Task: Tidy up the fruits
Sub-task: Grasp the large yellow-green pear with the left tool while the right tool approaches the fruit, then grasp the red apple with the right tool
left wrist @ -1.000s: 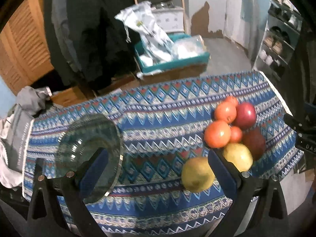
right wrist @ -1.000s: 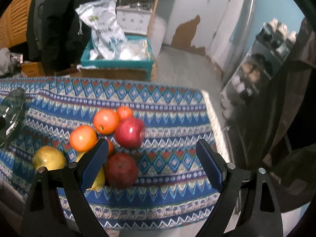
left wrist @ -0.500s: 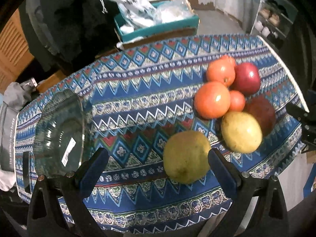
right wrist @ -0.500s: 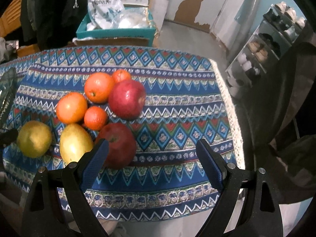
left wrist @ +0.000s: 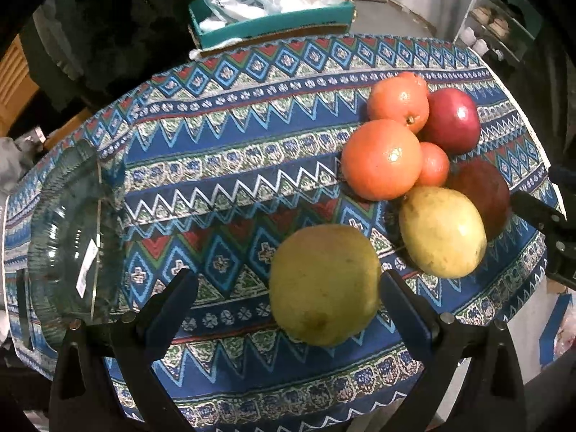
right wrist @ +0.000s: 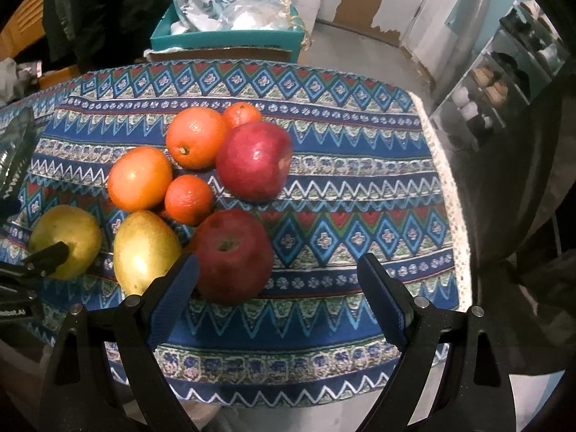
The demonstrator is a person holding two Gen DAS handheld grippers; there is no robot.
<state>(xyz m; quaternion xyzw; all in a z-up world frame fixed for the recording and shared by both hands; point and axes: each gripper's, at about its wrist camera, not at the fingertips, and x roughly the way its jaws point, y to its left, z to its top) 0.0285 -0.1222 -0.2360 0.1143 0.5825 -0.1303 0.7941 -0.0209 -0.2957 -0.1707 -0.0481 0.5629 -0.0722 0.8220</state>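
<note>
Left tool (left wrist: 288, 298): fingers wide apart, empty; a pear (left wrist: 324, 284) lies between them, touching the right finger.
Right tool (right wrist: 277, 280): fingers wide apart, empty; dark apple (right wrist: 232, 255) beside its left finger.
Fruits: clustered on the counter (right wrist: 342, 194), at 10 o'clock in the right view.
Bowl (left wrist: 68, 237): glass, at 9 o'clock in the left view.

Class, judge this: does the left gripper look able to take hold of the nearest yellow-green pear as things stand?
Probably yes. The left gripper has its jaws open, and the pear lies just inside its right jaw, apart from the other fruit, with only tablecloth around it.
</note>
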